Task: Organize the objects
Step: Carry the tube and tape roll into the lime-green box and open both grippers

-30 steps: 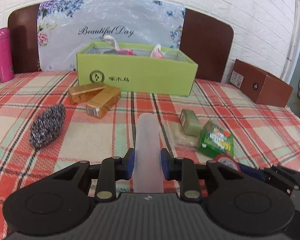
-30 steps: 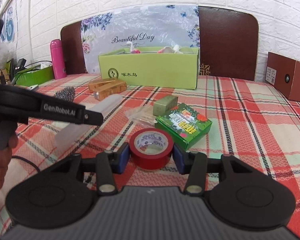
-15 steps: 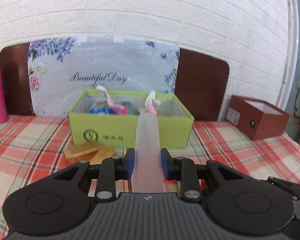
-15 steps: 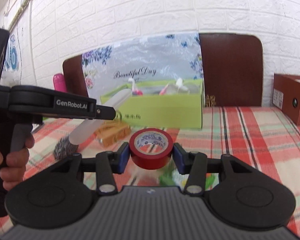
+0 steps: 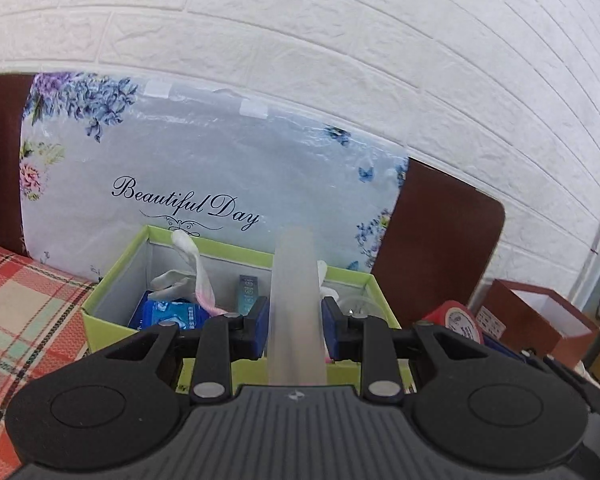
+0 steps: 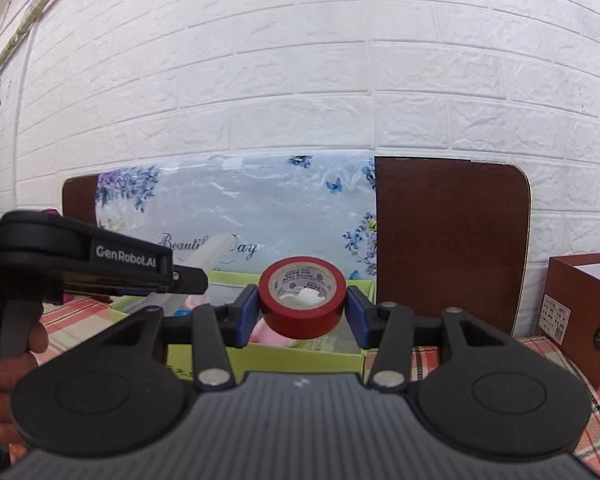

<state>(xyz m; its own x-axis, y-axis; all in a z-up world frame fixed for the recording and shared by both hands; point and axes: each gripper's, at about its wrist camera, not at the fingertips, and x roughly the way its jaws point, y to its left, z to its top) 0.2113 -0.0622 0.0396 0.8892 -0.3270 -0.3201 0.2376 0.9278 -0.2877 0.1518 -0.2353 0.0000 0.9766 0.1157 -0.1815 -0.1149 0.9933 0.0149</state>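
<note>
My left gripper [image 5: 294,330] is shut on a long frosted translucent tube [image 5: 294,288], held just in front of and above the open green box [image 5: 112,280]. The box holds a blue packet [image 5: 168,314], pink-and-white pieces [image 5: 198,276] and a small dark carton [image 5: 248,288]. My right gripper [image 6: 302,314] is shut on a red tape roll [image 6: 302,298], held above the green box's [image 6: 300,358] near right part. The left gripper [image 6: 100,264] with the tube [image 6: 210,252] shows at the left of the right wrist view. The tape roll [image 5: 458,318] shows at the right of the left wrist view.
A floral "Beautiful Day" panel [image 5: 204,176] and a brown board [image 6: 452,240] stand behind the box against the white brick wall. An open red-brown box [image 6: 584,312] sits at the right. The plaid tablecloth [image 5: 16,312] covers the table.
Both grippers have risen and moved forward to the green box with their loads. The loose items on the cloth have dropped out of view.
</note>
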